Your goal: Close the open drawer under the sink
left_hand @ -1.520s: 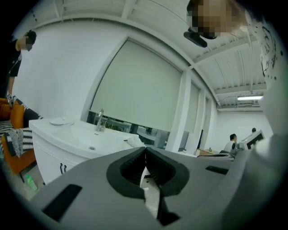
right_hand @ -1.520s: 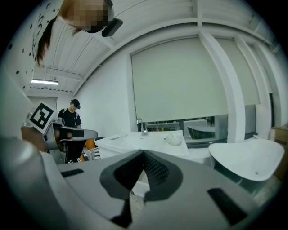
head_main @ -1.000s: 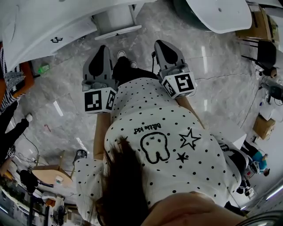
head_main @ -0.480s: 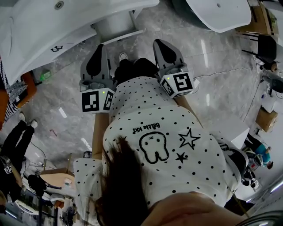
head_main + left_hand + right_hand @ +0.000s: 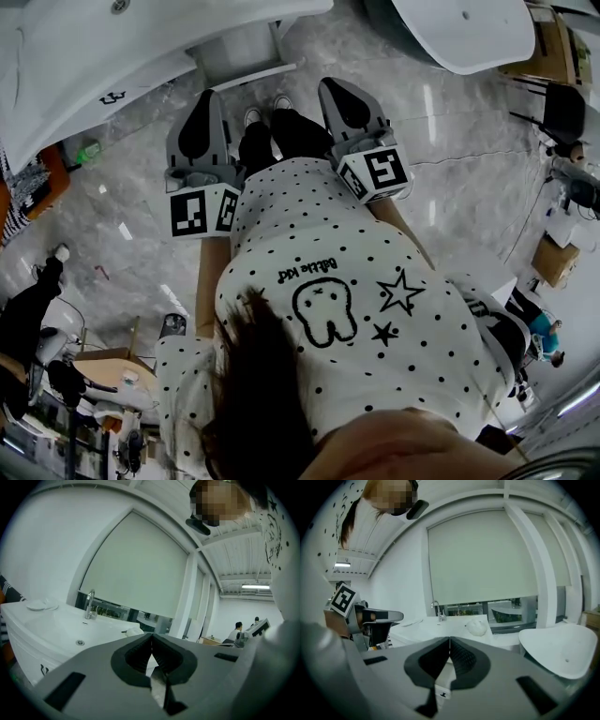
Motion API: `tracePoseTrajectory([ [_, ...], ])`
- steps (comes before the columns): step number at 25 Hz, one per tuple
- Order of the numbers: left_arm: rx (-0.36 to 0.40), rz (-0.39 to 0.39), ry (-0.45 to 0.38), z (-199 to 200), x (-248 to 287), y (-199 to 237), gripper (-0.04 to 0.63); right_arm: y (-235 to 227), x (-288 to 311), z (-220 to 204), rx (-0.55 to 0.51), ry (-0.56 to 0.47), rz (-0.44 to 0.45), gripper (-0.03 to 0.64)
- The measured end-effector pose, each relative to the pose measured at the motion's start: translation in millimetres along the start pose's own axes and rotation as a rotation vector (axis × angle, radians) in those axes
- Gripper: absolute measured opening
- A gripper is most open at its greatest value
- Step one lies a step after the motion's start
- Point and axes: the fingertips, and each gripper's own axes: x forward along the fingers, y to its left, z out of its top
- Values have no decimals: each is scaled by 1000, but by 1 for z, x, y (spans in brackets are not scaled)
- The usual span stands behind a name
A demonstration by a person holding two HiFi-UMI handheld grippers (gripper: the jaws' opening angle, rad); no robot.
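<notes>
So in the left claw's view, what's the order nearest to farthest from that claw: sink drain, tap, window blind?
From the left claw:
1. Sink drain, low at the left.
2. Tap, just behind it, left.
3. Window blind, behind the tap, upper middle.

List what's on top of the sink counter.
A faucet, shallow white dish and a white rounded lump on the sink counter. The left gripper covers its near part, so anything there can't be seen.

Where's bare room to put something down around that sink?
The sink top lies bare between the faucet and the round white lump. The floor beside the white tub is open; the head view's lower left is crowded.
</notes>
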Motion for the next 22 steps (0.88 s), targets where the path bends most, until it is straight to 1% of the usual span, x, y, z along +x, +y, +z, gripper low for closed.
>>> tracePoseTrajectory([
  [5,-5,42,-21,-2,-5,12,6,3,11,0,3,-12,26,15],
  [8,4,67,-39,-4,3,-4,6,-17,3,-1,-1,-19,45,15],
  [12,17,102,-58,-8,10,-12,6,-39,0,-2,3,-33,55,15],
  [14,15,113,-62,-2,7,-11,6,-39,0,5,9,-35,54,15],
  [18,19,110,-42,7,-8,15,6,-10,12,18,4,-33,58,15],
  [20,21,112,-15,-2,-6,31,6,-5,24,17,3,-28,56,15],
  [22,24,120,24,-20,0,46,6,-6,32,16,-2,-25,53,15],
])
